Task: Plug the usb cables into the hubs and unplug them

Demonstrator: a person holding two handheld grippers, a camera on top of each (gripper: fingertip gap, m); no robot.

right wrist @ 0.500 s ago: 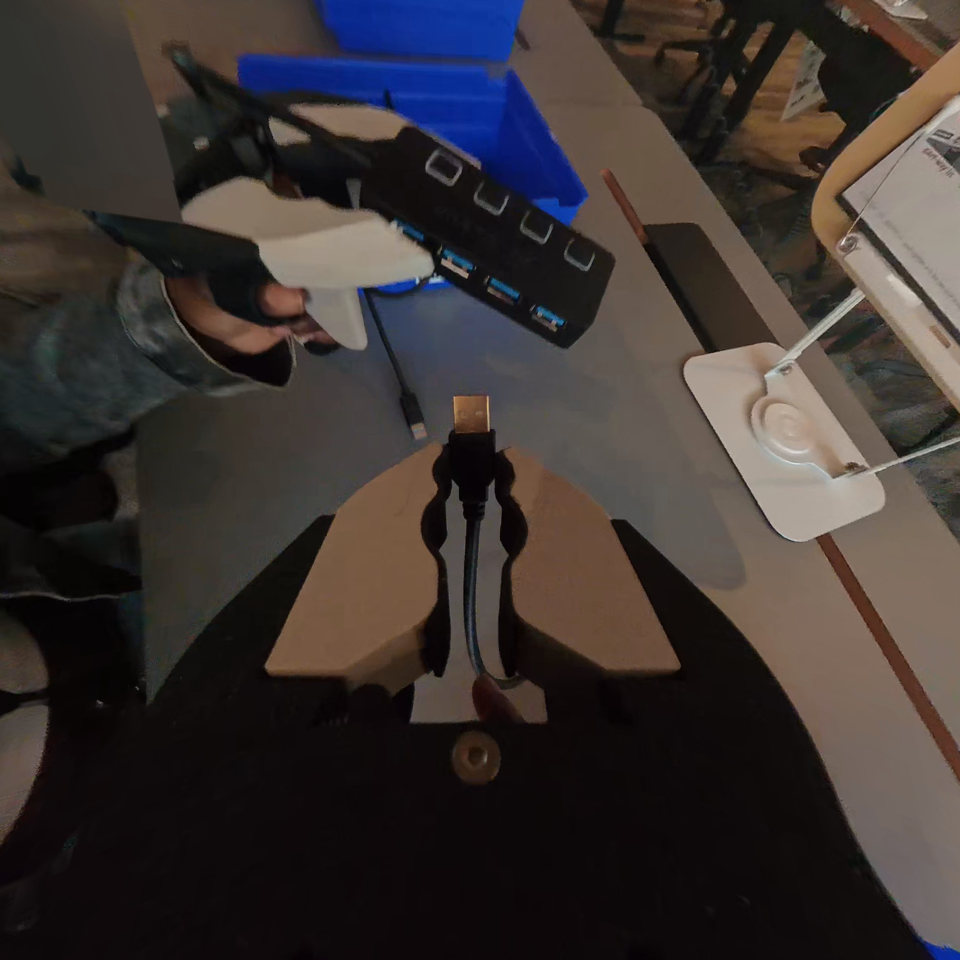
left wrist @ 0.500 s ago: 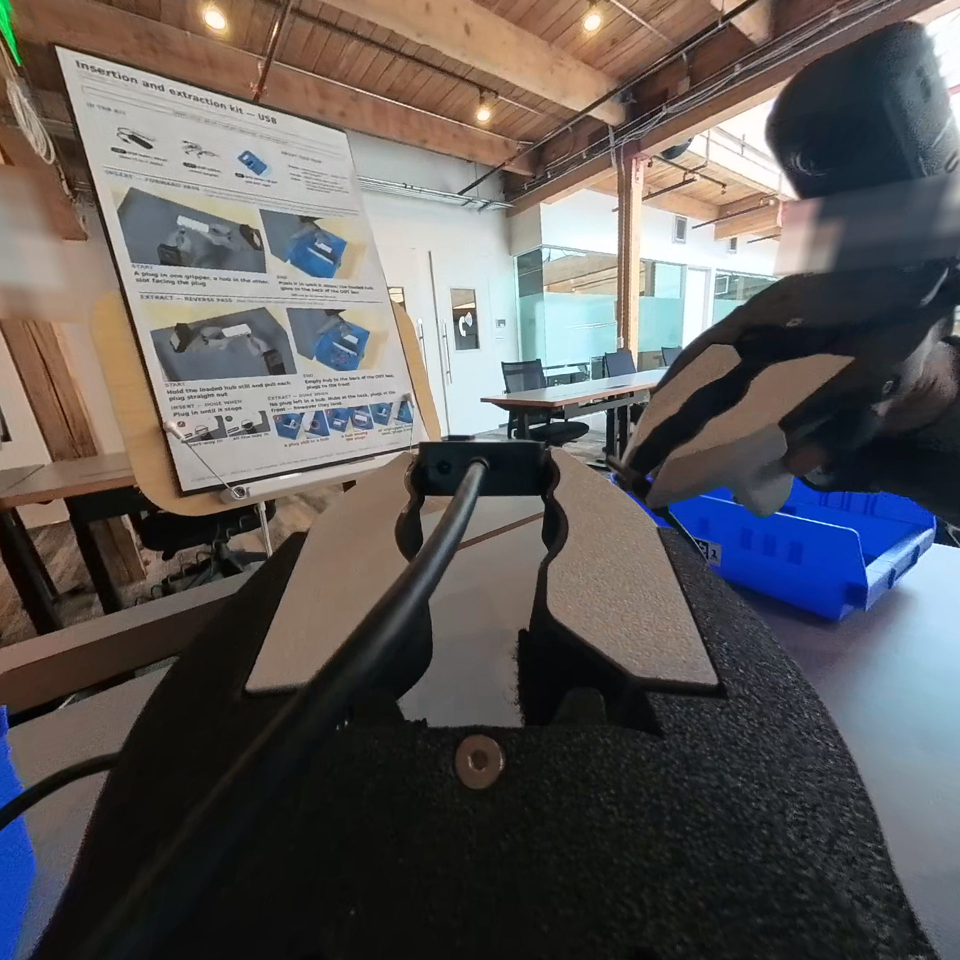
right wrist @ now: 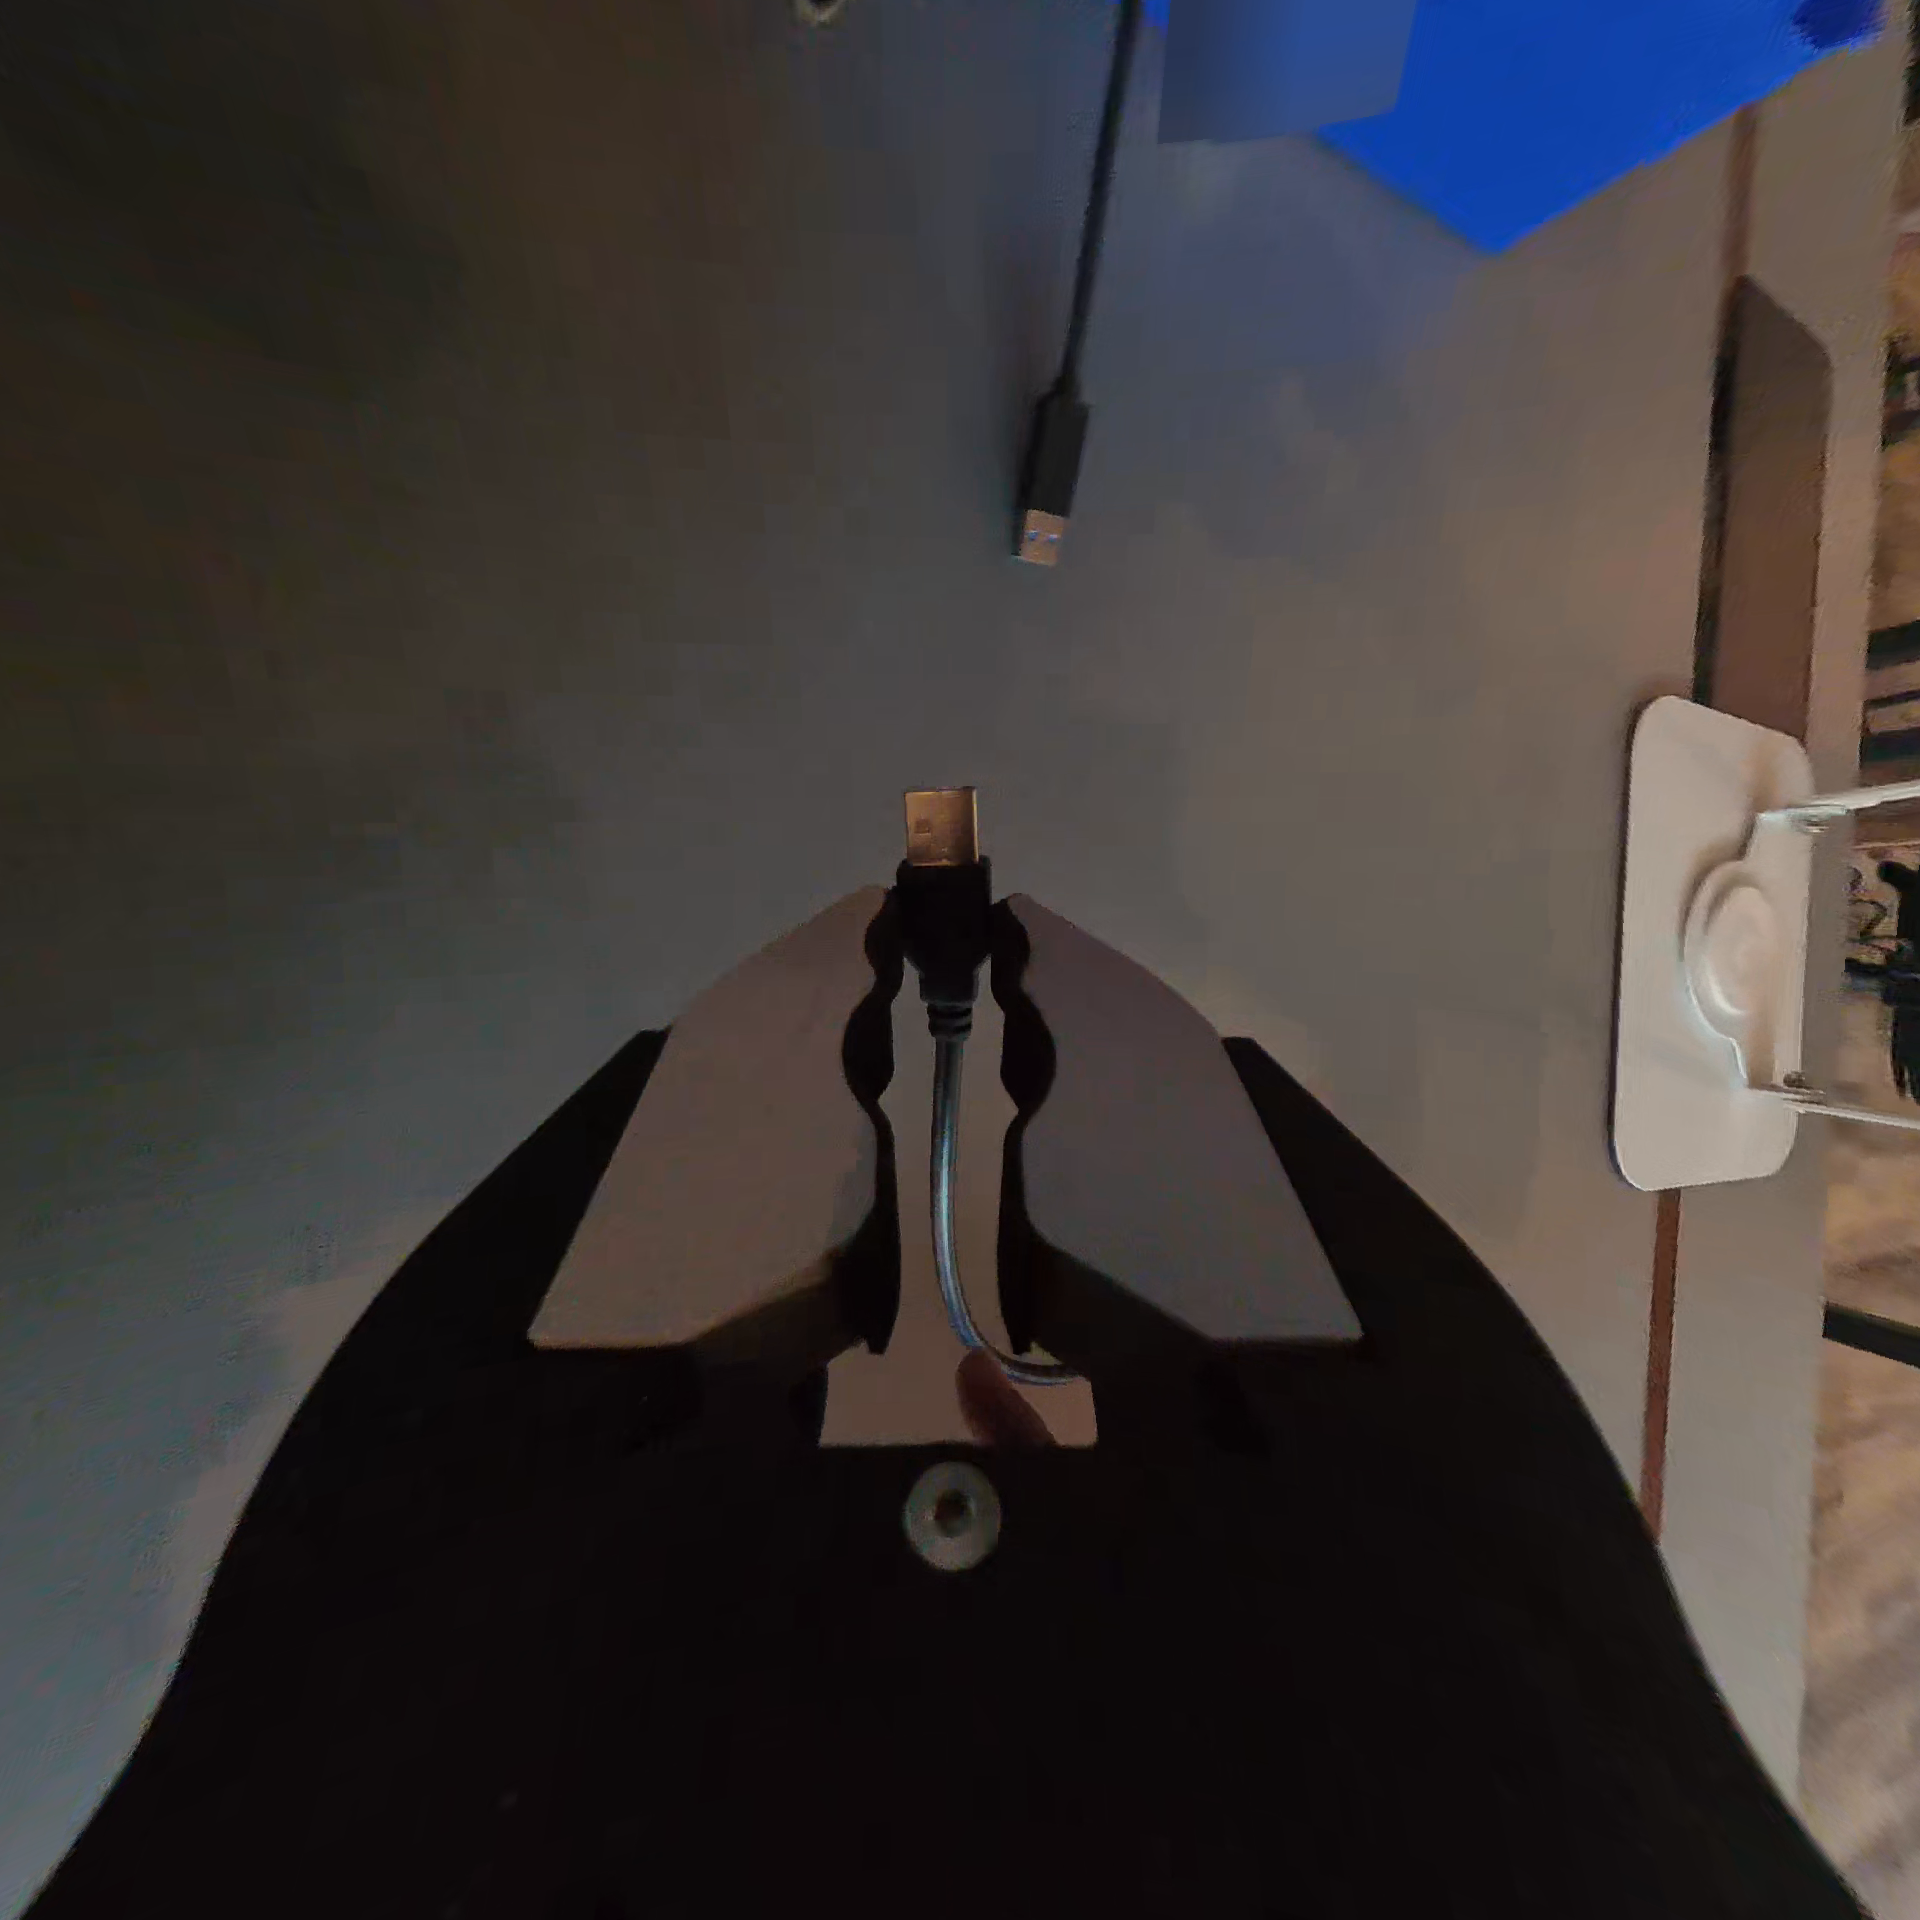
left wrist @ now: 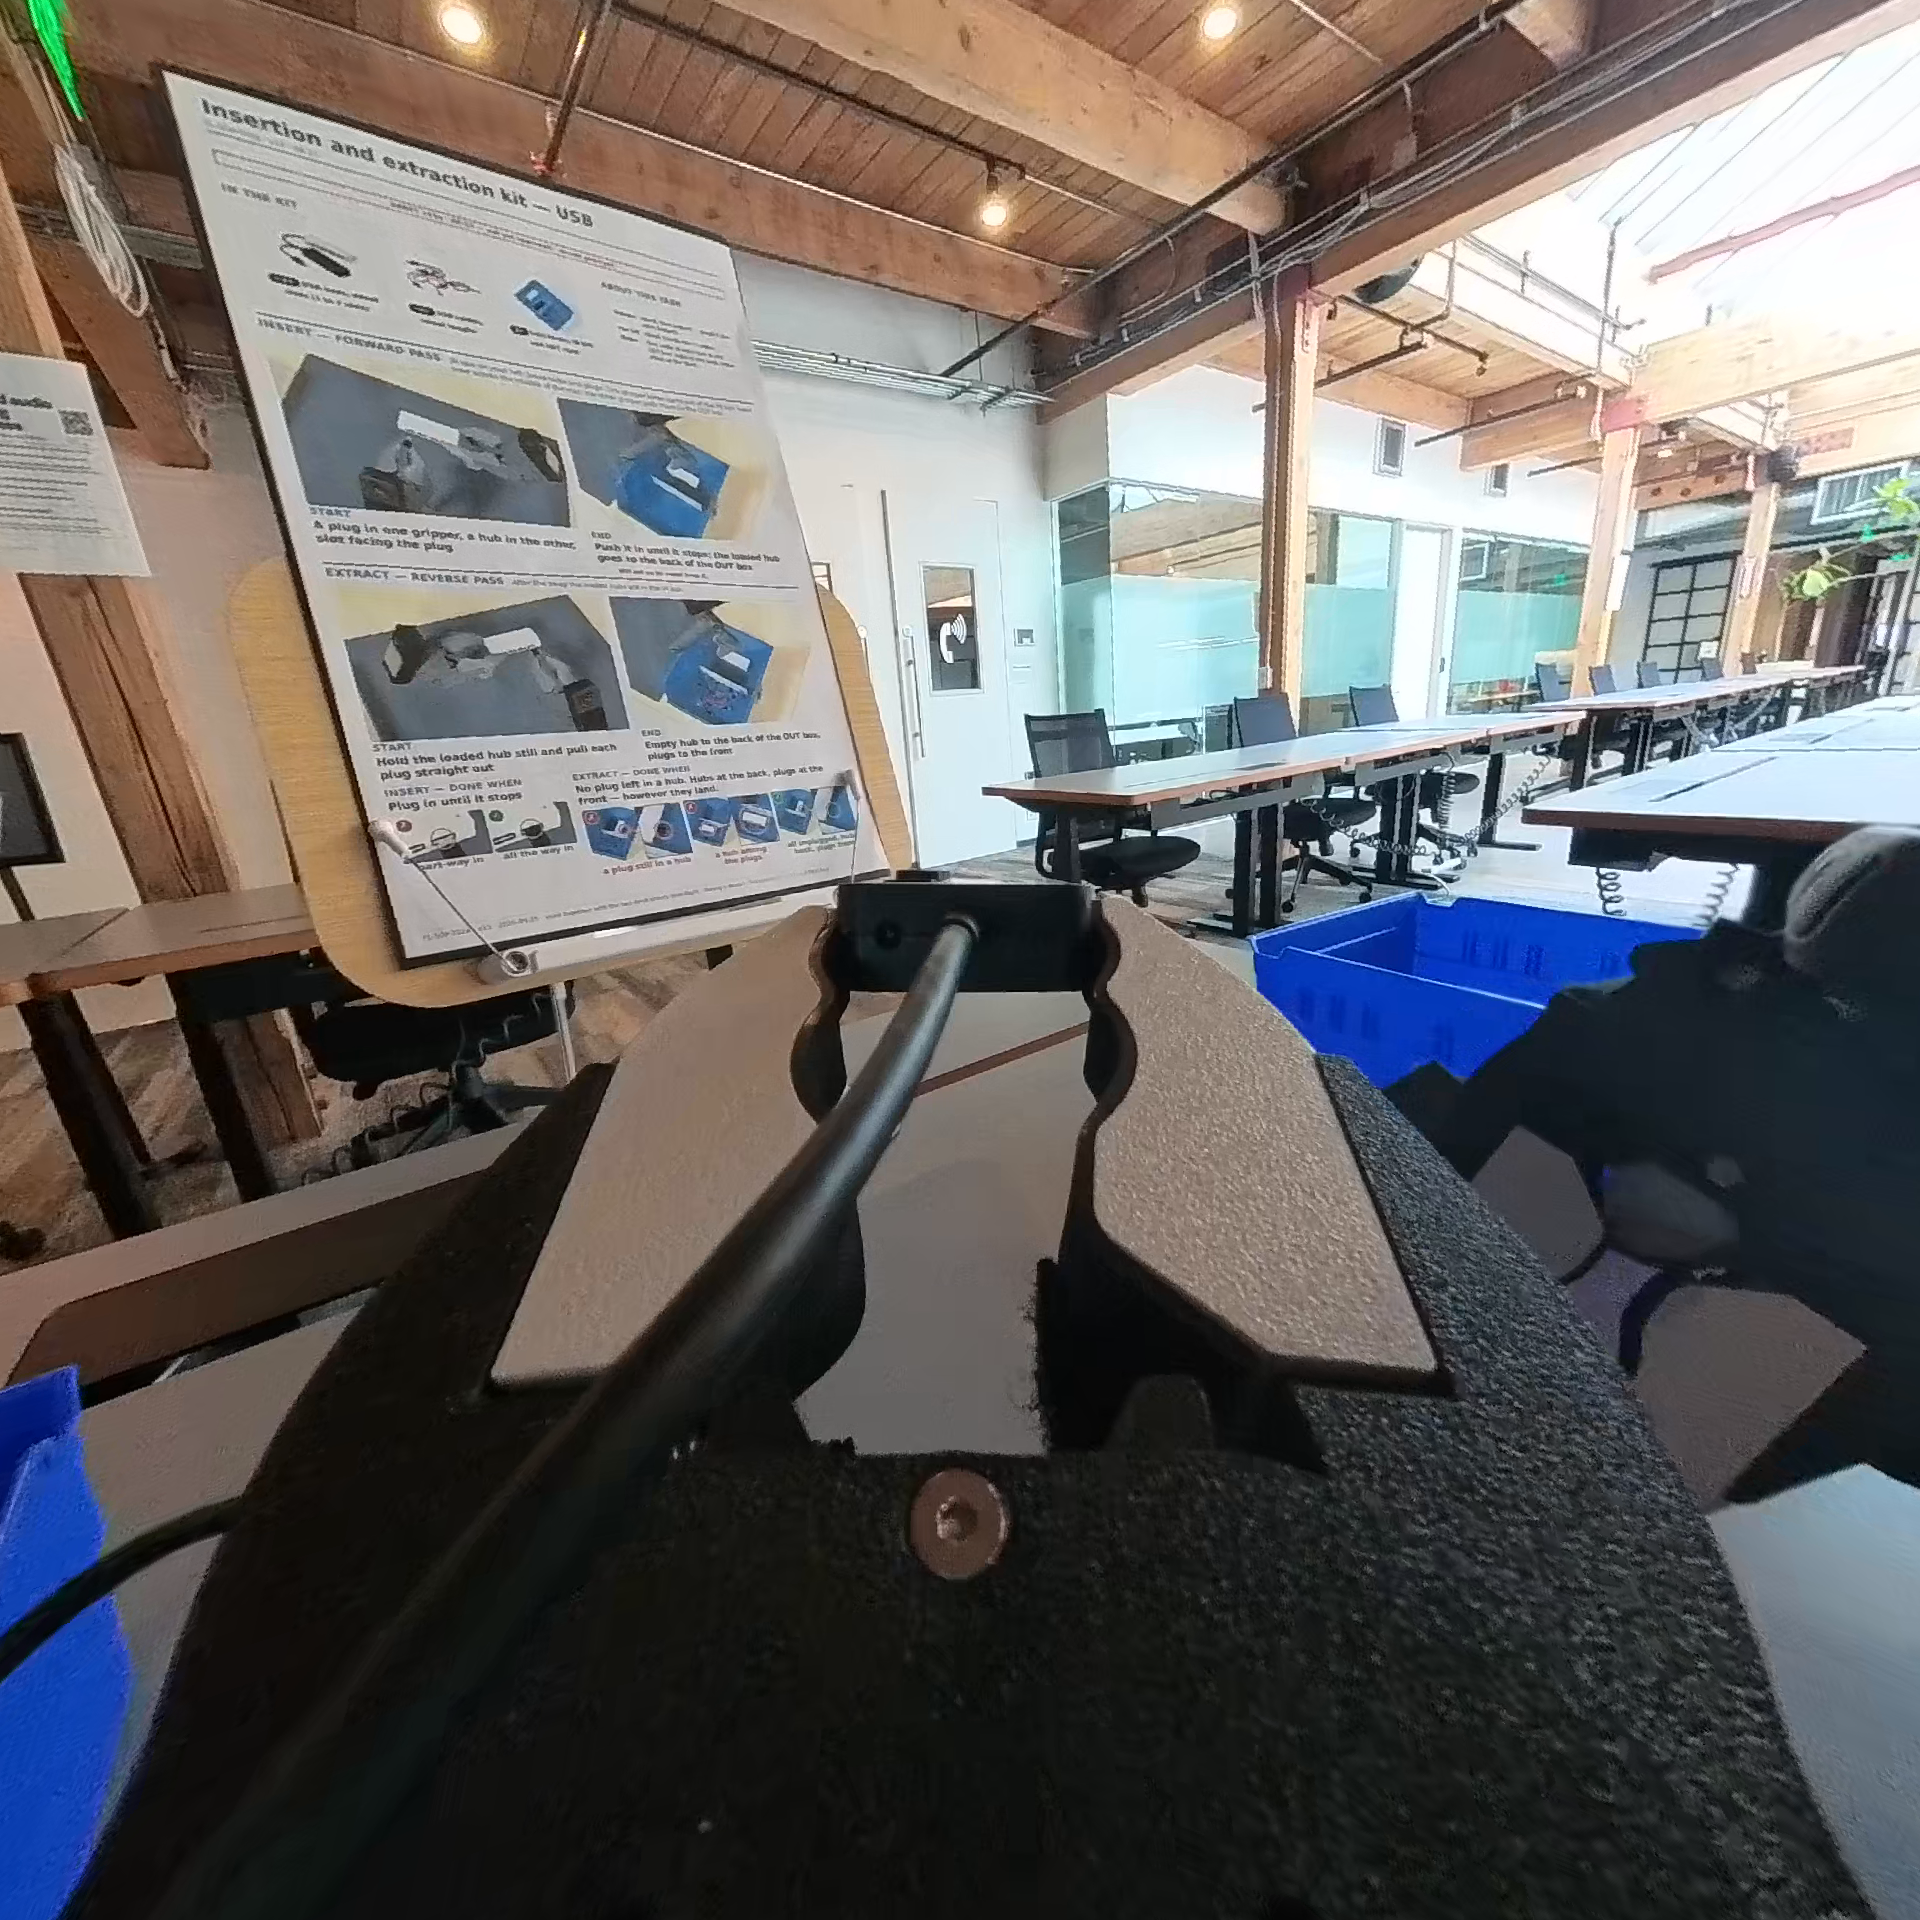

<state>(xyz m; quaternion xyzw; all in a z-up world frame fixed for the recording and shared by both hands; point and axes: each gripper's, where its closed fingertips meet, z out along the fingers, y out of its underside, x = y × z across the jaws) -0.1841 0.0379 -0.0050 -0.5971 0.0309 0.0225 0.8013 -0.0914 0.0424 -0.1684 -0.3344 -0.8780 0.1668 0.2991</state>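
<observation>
My left gripper is shut on the end of a black USB hub, held up above the table. The hub's black cable runs back between the fingers toward the lower left. Most of the hub is hidden beyond the fingertips. My right gripper is shut on a black USB cable plug, whose gold metal tip sticks out past the fingertips over the grey table. The hub does not show in the right wrist view. The right gripper's dark body shows low at the right of the left wrist view.
A second black USB plug lies on the table ahead of my right gripper, its cable running away. A blue bin stands at the far right and shows in the right wrist view. A printed board stands on a white base. Tip to tip, the grippers are about 20 cm apart.
The right gripper has dropped from upper right to lower right in the left wrist view. Its own view now faces the table, nearer the loose plug; the hub and left gripper have left it.
</observation>
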